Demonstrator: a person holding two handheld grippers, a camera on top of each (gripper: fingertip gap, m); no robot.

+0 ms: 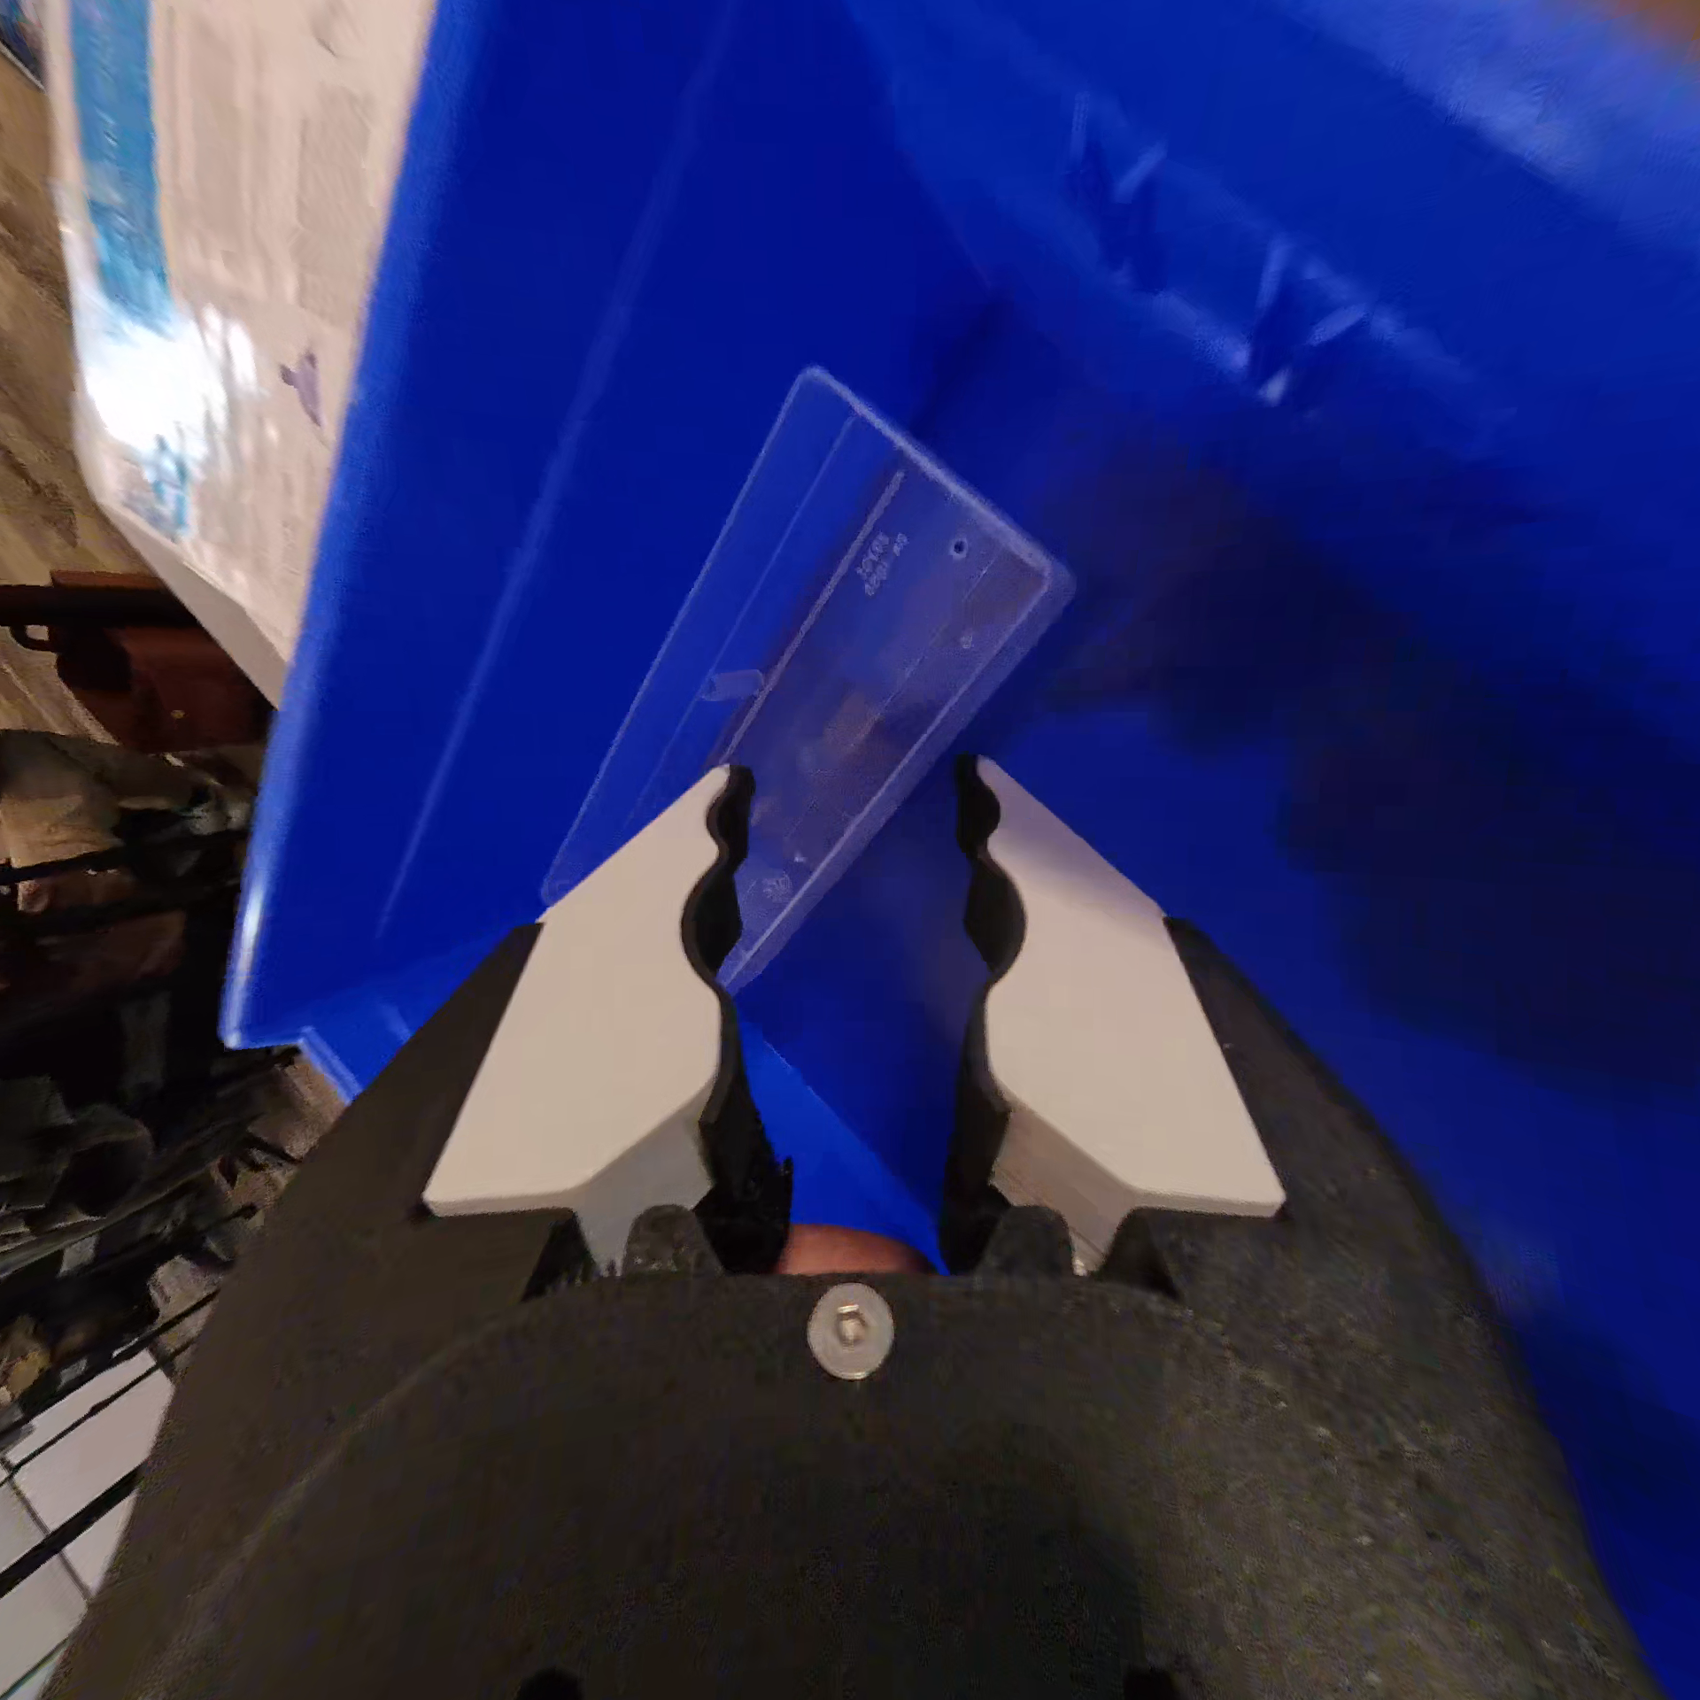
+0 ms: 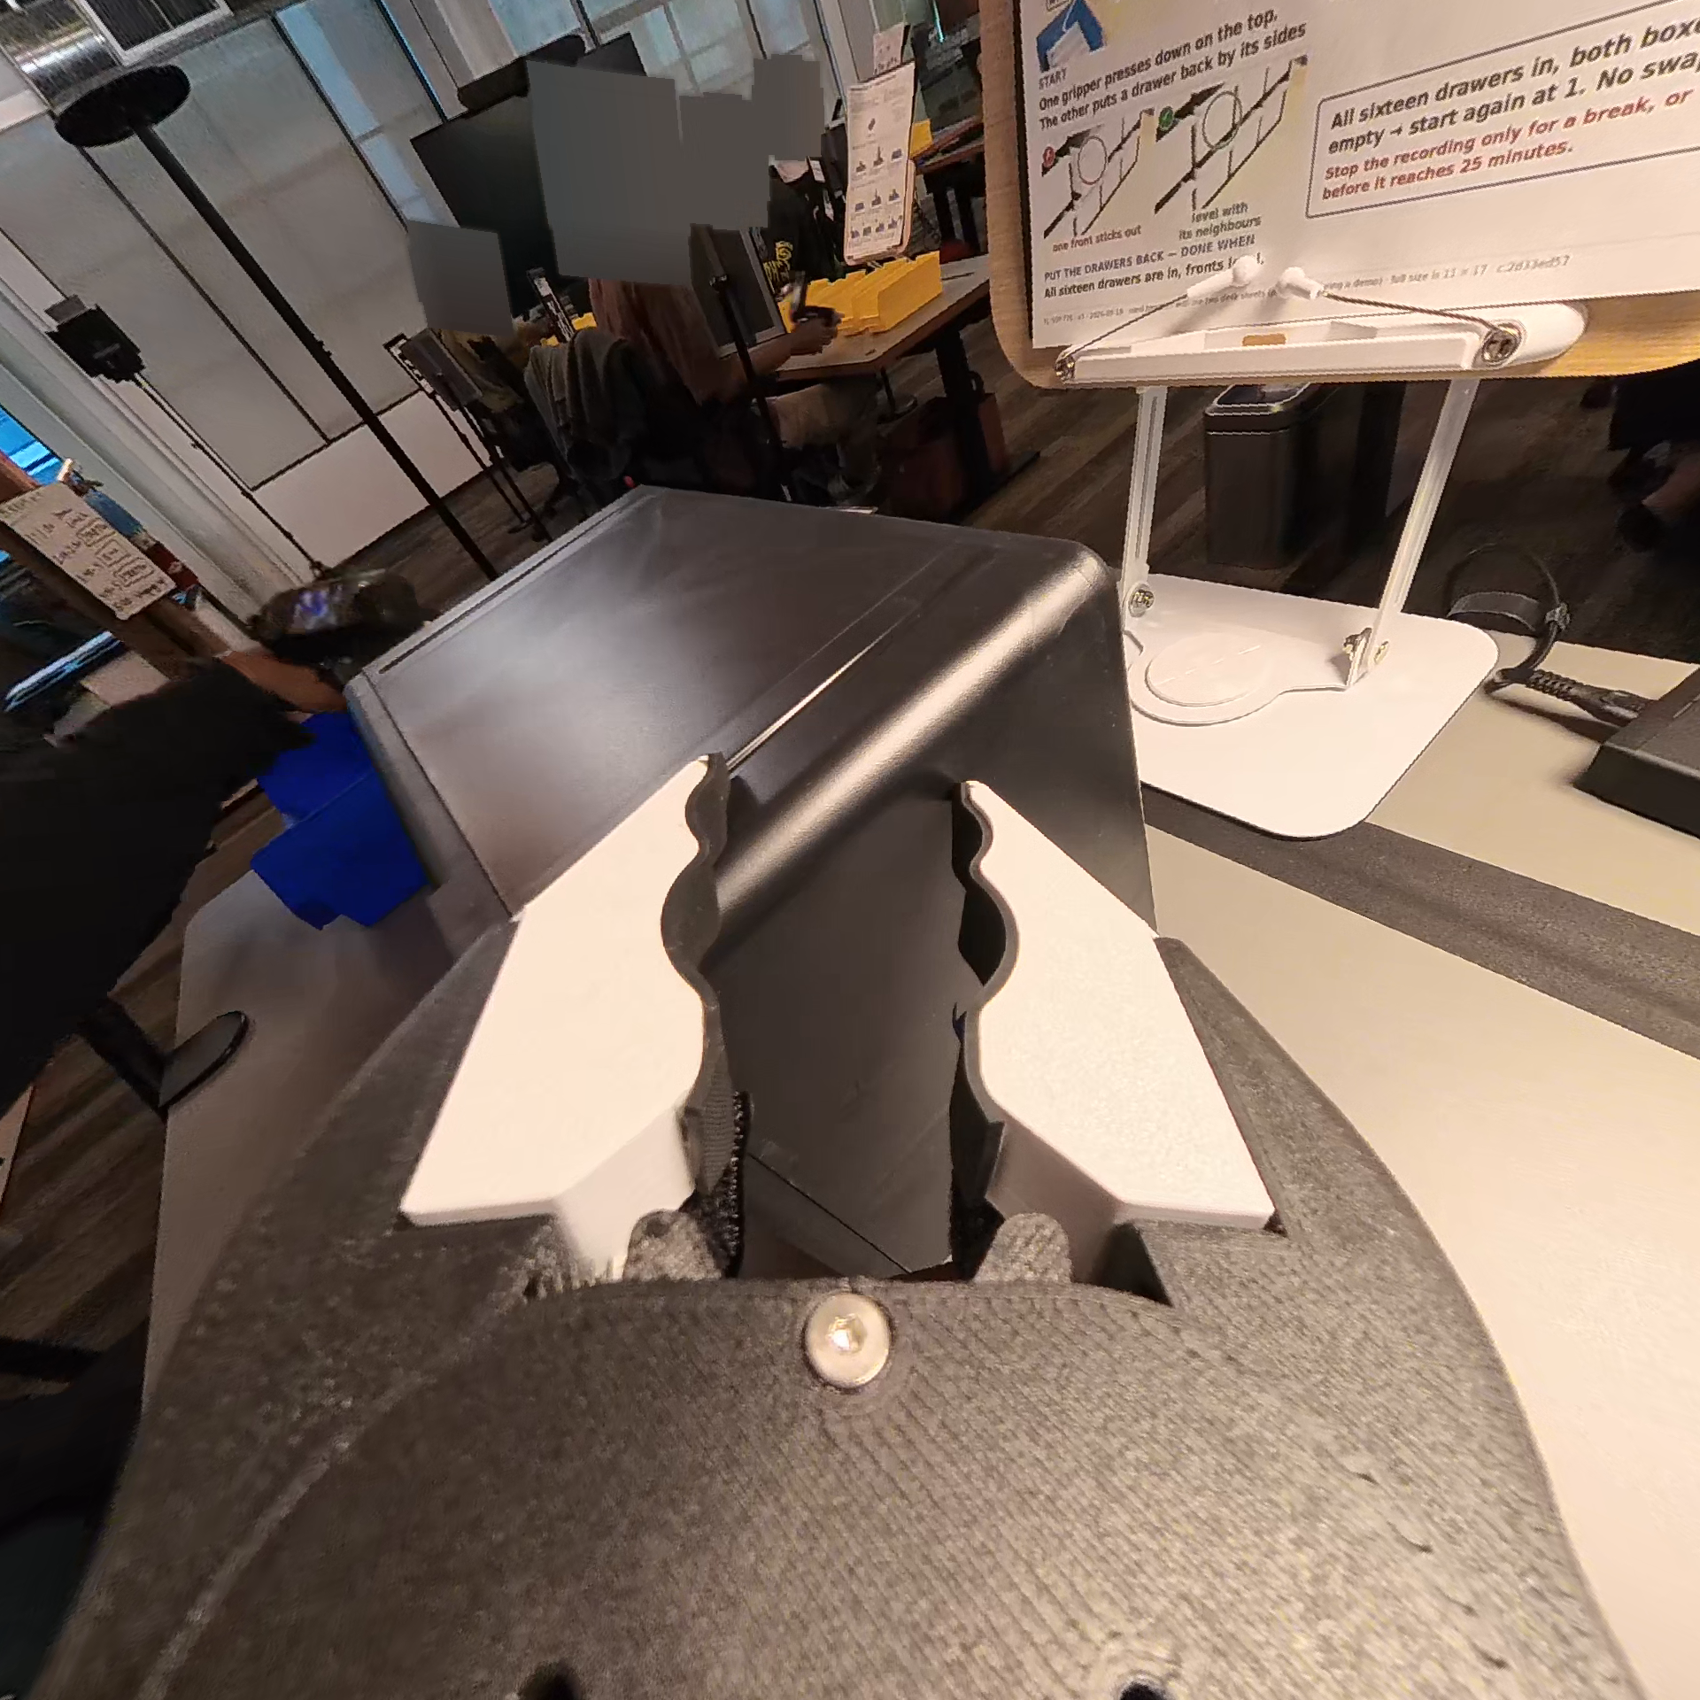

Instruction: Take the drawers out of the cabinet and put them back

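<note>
A blue drawer point(image 1: 644, 368) fills the left wrist view, close up and tilted. A clear label holder point(image 1: 846, 626) on its face runs down between my left gripper's fingers. My left gripper point(image 1: 851, 782) is open; the clear holder lies by the left pad point(image 1: 727, 828), and the right pad stands apart from it. In the right wrist view the black cabinet point(image 2: 690, 644) sits on the table. My right gripper point(image 2: 837, 782) is open over the cabinet's top, by its rounded right edge, and holds nothing. Blue drawers point(image 2: 340, 828) show at the cabinet's left side.
A white stand point(image 2: 1288, 717) with an instruction sheet point(image 2: 1380, 138) is on the pale table point(image 2: 1472, 1058) right of the cabinet. A black device point(image 2: 1647, 763) with a cable lies at the far right. A person's dark sleeve point(image 2: 120, 782) is at the left.
</note>
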